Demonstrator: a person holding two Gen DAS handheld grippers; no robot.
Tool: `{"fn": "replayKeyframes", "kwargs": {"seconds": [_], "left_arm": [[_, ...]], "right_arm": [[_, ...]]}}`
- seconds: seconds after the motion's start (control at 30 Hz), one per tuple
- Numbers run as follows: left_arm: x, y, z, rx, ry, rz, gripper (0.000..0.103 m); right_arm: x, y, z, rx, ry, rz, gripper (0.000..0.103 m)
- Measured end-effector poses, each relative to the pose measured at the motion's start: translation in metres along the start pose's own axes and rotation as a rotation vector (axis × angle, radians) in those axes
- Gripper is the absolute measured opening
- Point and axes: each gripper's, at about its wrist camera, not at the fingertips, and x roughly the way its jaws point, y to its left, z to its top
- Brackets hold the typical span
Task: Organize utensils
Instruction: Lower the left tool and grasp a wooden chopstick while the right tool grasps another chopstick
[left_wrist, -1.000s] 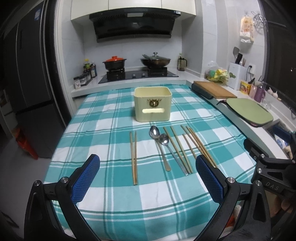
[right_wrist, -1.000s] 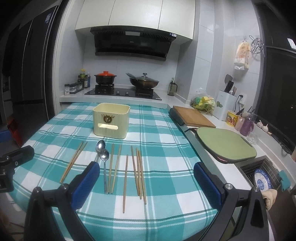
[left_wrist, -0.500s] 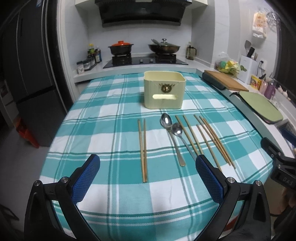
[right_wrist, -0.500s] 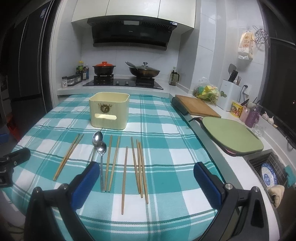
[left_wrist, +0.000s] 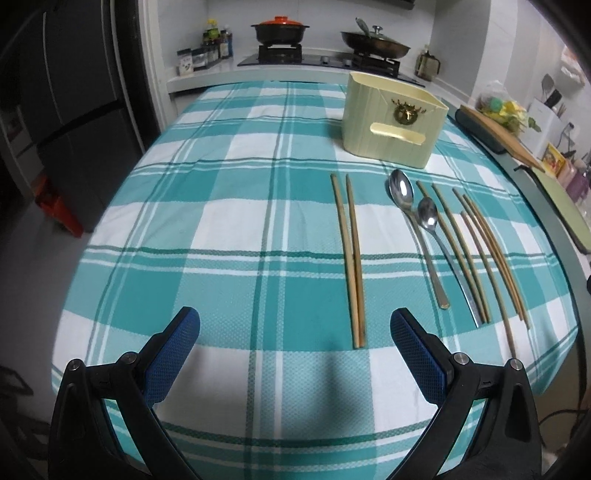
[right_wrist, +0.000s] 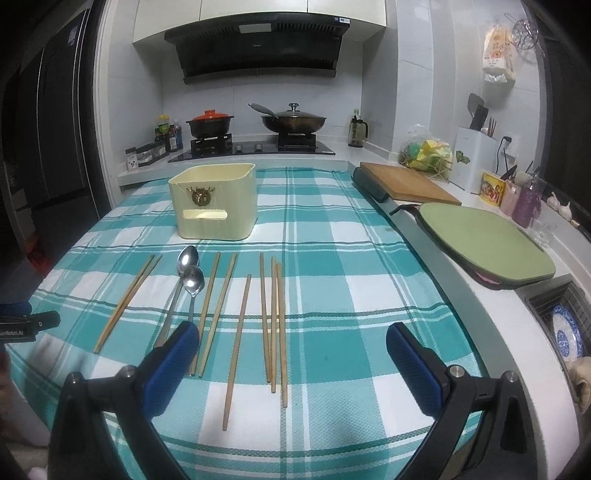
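Observation:
A cream utensil holder (left_wrist: 391, 123) (right_wrist: 215, 201) stands upright at the far middle of the teal checked tablecloth (left_wrist: 229, 229) (right_wrist: 325, 266). In front of it lie a pair of wooden chopsticks (left_wrist: 351, 258) (right_wrist: 127, 301), two metal spoons (left_wrist: 417, 225) (right_wrist: 186, 275), and several more chopsticks (left_wrist: 480, 254) (right_wrist: 271, 317). My left gripper (left_wrist: 294, 345) hovers open over the near edge, just left of the chopstick pair. My right gripper (right_wrist: 292, 350) is open above the near ends of the loose chopsticks. Neither holds anything.
A stove with a red-lidded pot (right_wrist: 209, 122) and a wok (right_wrist: 293, 120) sits behind the table. On the right counter lie a wooden board (right_wrist: 406, 184), a green mat (right_wrist: 484, 240) and a sink with a blue plate (right_wrist: 565, 334). A dark fridge (left_wrist: 74, 96) stands left.
Both grippers have moved forward and lower toward the utensils. The left one has also tilted down and shifted left. The utensils have not moved.

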Motion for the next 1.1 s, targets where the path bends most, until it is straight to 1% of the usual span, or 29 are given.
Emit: {"fn": "replayKeyframes", "kwargs": {"seconds": [0.07,0.13,0.2,0.23,0.3,0.33,0.37,0.4,0.47,0.53,0.6,0.73,0.77,0.87,0.97,1.1], "left_arm": [[0.007,0.001,0.008,0.0,-0.005,-0.021,0.103],[0.016,0.002,0.018,-0.003,-0.003,-0.047,0.103],[0.026,0.0,0.026,0.0,-0.001,-0.06,0.103],[0.033,-0.001,0.03,0.006,0.0,-0.063,0.103],[0.048,-0.005,0.039,0.027,0.013,-0.06,0.103],[0.054,-0.007,0.043,0.037,0.017,-0.055,0.103],[0.062,-0.01,0.047,0.051,0.023,-0.049,0.103],[0.07,-0.012,0.051,0.065,0.029,-0.043,0.103],[0.083,-0.016,0.058,0.088,0.038,-0.028,0.102],[0.095,-0.017,0.063,0.101,0.05,-0.021,0.102],[0.106,-0.017,0.066,0.105,0.066,-0.013,0.102],[0.122,-0.016,0.071,0.108,0.09,0.001,0.102],[0.125,-0.016,0.071,0.109,0.094,0.003,0.102],[0.13,-0.015,0.071,0.118,0.101,0.015,0.102],[0.138,-0.014,0.073,0.116,0.115,0.023,0.102],[0.144,-0.014,0.077,0.119,0.121,0.019,0.102]], "right_arm": [[0.011,-0.01,-0.001,0.022,0.015,0.015,0.103],[0.026,-0.019,-0.002,0.033,0.041,0.027,0.097],[0.047,-0.025,-0.004,0.035,0.101,0.05,0.073],[0.058,-0.027,-0.004,0.034,0.133,0.07,0.068],[0.079,-0.028,-0.006,0.023,0.186,0.097,0.051],[0.09,-0.027,-0.006,0.011,0.207,0.115,0.047],[0.099,-0.026,-0.007,0.004,0.227,0.138,0.039],[0.11,-0.026,-0.007,0.004,0.254,0.16,0.035],[0.131,-0.027,-0.006,0.025,0.299,0.212,0.033],[0.147,-0.025,-0.004,0.012,0.322,0.225,0.032],[0.159,-0.024,-0.001,0.0,0.342,0.238,0.023],[0.182,-0.021,0.002,-0.021,0.403,0.269,0.02],[0.184,-0.018,0.003,-0.034,0.405,0.273,0.019],[0.188,-0.012,0.007,-0.104,0.431,0.251,0.018],[0.192,0.001,0.011,-0.194,0.445,0.207,0.017],[0.199,0.012,0.018,-0.248,0.459,0.173,0.017]]}}
